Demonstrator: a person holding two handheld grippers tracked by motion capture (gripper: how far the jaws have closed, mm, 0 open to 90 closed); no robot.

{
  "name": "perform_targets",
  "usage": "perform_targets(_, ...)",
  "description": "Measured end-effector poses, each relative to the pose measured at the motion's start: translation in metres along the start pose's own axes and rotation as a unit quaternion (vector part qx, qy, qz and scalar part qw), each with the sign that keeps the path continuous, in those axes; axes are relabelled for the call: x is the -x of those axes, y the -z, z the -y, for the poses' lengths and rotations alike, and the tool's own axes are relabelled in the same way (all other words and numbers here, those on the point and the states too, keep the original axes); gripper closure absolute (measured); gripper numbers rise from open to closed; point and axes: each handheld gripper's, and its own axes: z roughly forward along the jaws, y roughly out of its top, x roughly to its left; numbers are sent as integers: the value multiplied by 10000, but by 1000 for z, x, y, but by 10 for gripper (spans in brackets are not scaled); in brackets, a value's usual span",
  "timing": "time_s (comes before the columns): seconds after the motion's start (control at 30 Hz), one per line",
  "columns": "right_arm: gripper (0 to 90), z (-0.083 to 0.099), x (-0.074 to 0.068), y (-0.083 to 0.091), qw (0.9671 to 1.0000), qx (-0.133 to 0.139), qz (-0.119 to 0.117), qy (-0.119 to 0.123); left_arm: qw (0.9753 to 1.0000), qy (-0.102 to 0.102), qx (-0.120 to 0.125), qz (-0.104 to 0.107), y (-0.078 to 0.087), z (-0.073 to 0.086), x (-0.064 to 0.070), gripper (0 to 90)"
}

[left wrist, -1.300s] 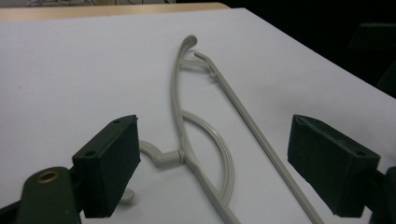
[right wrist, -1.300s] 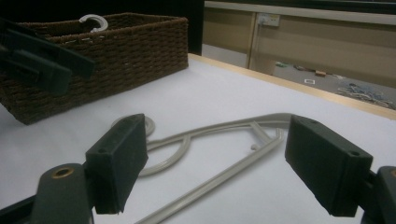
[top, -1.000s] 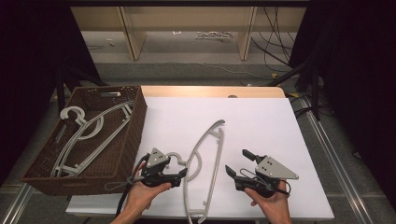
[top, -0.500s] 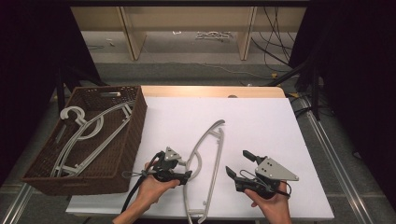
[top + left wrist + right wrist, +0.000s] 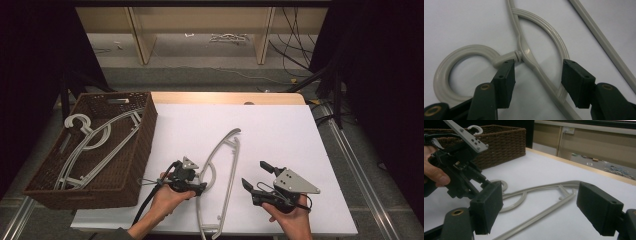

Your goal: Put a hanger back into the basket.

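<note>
A grey plastic hanger [image 5: 222, 167] lies flat on the white table [image 5: 280, 135], its hook toward the person. My left gripper [image 5: 199, 184] is low over the hook end. In the left gripper view the jaws stand open astride the hanger's neck [image 5: 525, 52], with the left pad [image 5: 505, 75] beside the joint where the hook ring [image 5: 461, 53] meets the body. My right gripper [image 5: 253, 173] is held to the right of the hanger, open and holding nothing. From it I look across the hanger [image 5: 544, 187] at the left gripper [image 5: 461, 177].
A dark wicker basket [image 5: 137, 150] stands at the table's left edge with more grey hangers [image 5: 95, 137] inside; its wall [image 5: 499, 142] rises behind the left gripper. A wooden edge [image 5: 225, 97] borders the table's far side, with shelving and cables beyond.
My left gripper has shifted right and turned onto the hanger's hook end, so its open jaws now straddle the neck. The right gripper and the hanger have stayed put.
</note>
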Motion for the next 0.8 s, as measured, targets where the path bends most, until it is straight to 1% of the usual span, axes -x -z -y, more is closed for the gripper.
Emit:
perform_targets(0.07,221,0,0,0,10000,-44,-13,-14,10000,-44,-34,-24,0,-1,0,466)
perform_targets(0.1,221,0,0,0,10000,-64,17,-5,10000,-44,-61,-26,0,-1,0,473)
perform_targets(0.13,221,0,0,0,10000,-48,22,22,9999,-48,-99,-39,-2,0,0,474)
perform_targets(0.17,221,0,-1,0,10000,-56,32,30,9998,-101,-140,-97,-3,0,-1,488)
perform_targets(0.2,221,0,0,0,10000,-45,36,70,9997,-97,-148,-144,-4,0,-1,493)
perform_targets(0.23,221,-1,0,0,10000,-33,41,65,9998,-39,-168,-85,-4,-1,-3,491)
perform_targets(0.27,221,-1,0,0,10000,-35,41,62,9997,-46,-212,-57,-4,-2,-3,490)
perform_targets(0.3,222,0,0,-1,10000,-16,54,75,9997,-130,-199,-79,-5,-2,-4,497)
perform_targets(0.33,222,0,-1,0,10000,-52,43,29,9996,-153,-228,-92,-5,-3,-3,498)
perform_targets(0.37,221,0,-1,0,10000,-73,33,-14,9995,-178,-252,-58,-6,-3,-3,502)
perform_targets(0.4,222,0,-1,0,10000,-64,38,-20,9990,-311,-309,-127,-6,-5,-2,515)
perform_targets(0.43,221,0,-1,0,10000,-69,32,-23,9986,-363,-385,-84,-6,-6,-3,538)
perform_targets(0.47,222,0,-1,-1,10000,-74,26,-18,9979,-460,-441,-108,-6,-9,-3,554)
perform_targets(0.5,221,1,-1,-2,10000,-60,1,13,9968,-577,-550,-73,-6,-11,-4,599)
perform_targets(0.53,221,1,-1,-2,10000,-78,9,6,9953,-655,-709,14,-7,-16,-8,621)
perform_targets(0.57,222,0,-2,-1,9999,-114,5,-20,9946,-634,-816,61,-7,-20,-10,627)
perform_targets(0.6,222,0,-1,-2,10000,-46,32,66,9945,-575,-870,133,-8,-22,-12,635)
perform_targets(0.67,222,0,-2,-1,10000,-93,4,-19,9926,-667,-1001,179,-9,-27,-16,670)
perform_targets(0.7,222,1,0,-2,10000,-32,6,47,9918,-733,-1037,166,-10,-28,-18,698)
perform_targets(0.73,222,1,-1,-2,10000,-56,-41,-59,9906,-821,-1083,180,-11,-31,-21,715)
perform_targets(0.77,222,0,0,0,9999,-157,21,-7,9900,-849,-1108,197,-11,-32,-22,740)
perform_targets(0.8,222,0,0,0,9999,-100,3,-19,9901,-857,-1097,203,-12,-33,-23,755)
